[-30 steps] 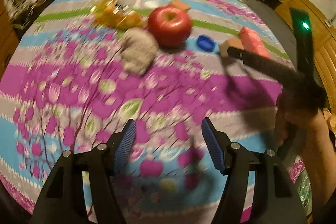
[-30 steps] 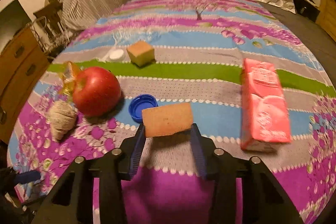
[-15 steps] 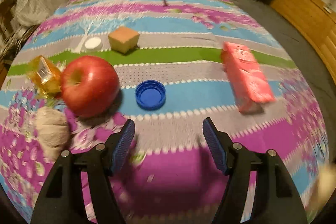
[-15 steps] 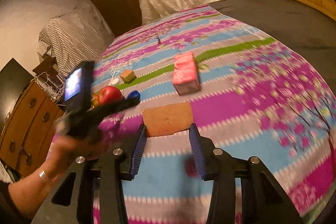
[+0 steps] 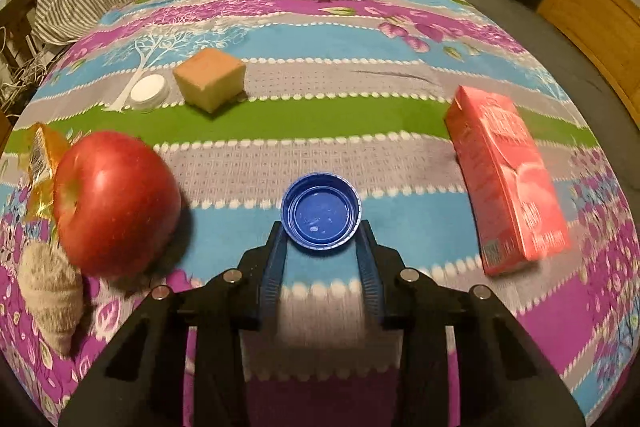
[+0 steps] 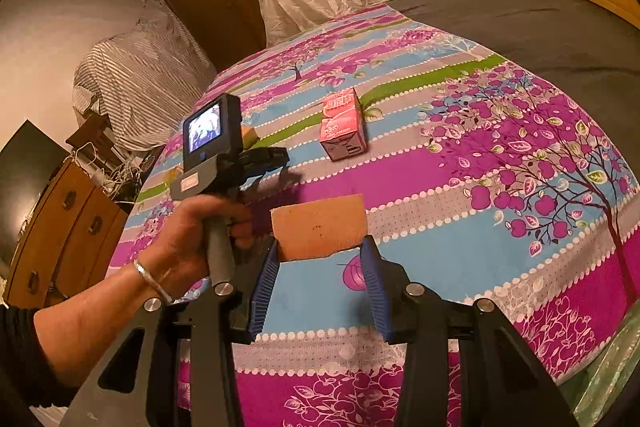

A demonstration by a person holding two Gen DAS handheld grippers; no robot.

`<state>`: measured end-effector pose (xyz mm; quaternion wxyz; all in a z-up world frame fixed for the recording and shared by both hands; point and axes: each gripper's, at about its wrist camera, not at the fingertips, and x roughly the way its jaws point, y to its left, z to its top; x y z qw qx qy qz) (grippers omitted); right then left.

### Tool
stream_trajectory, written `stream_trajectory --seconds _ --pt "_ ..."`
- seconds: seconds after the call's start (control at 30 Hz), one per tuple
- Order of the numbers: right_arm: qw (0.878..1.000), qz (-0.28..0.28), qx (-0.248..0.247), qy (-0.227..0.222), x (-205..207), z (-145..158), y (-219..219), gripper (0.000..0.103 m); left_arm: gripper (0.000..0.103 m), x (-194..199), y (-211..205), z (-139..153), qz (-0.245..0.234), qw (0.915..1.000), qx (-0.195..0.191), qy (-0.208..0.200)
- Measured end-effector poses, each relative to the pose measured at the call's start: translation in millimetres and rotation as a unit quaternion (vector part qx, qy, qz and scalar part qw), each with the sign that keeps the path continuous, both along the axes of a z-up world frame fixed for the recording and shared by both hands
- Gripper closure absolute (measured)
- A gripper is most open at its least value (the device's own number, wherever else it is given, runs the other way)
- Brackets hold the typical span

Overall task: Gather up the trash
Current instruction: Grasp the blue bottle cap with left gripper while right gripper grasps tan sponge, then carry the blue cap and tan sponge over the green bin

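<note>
My left gripper (image 5: 320,239) is low over the patterned bedspread, its blue pads on either side of a blue bottle cap (image 5: 321,215) that lies open side up; the tips reach the cap's near edge. A pink juice carton (image 5: 506,177) lies to its right, also in the right wrist view (image 6: 343,125). My right gripper (image 6: 319,249) is shut on an orange sponge piece (image 6: 319,227), held above the bed. The left gripper's handle and screen (image 6: 212,139) show there in the person's hand.
A red apple (image 5: 114,203), a gold wrapper (image 5: 40,155), a ball of twine (image 5: 52,291), a white cap (image 5: 147,91) and a tan sponge cube (image 5: 210,77) lie on the bedspread (image 5: 360,123). A wooden dresser (image 6: 60,227) stands left of the bed.
My left gripper swung right and dropped down to the blue cap, its jaws narrowing around it. My right gripper lifted the sponge piece up and back from the bed.
</note>
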<state>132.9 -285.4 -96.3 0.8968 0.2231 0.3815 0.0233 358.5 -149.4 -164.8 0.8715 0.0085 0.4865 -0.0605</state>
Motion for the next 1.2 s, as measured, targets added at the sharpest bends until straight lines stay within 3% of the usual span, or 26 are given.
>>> stream_trajectory --seconds 0.37,0.63,0.97,1.2 --pt "1.0 -0.005 -0.03 0.006 -15.7 7.9 9.2 0.06 0.069 -121.9 43.5 34.6 -0.068 0.9964 -0.05 -0.005" --pt "0.999 -0.006 -0.03 0.01 -38.5 16.9 15.5 0.062 0.069 -178.8 55.0 69.0 -0.077 0.9967 0.007 -0.025" --pt "0.998 -0.025 -0.054 -0.01 -83.9 47.6 13.1 0.063 0.069 -222.3 12.1 123.8 -0.127 0.9884 0.03 -0.079" --pt "0.992 -0.075 -0.093 -0.028 -127.3 86.8 -25.7 0.063 0.069 -257.1 -47.0 157.2 -0.191 0.975 0.026 -0.111"
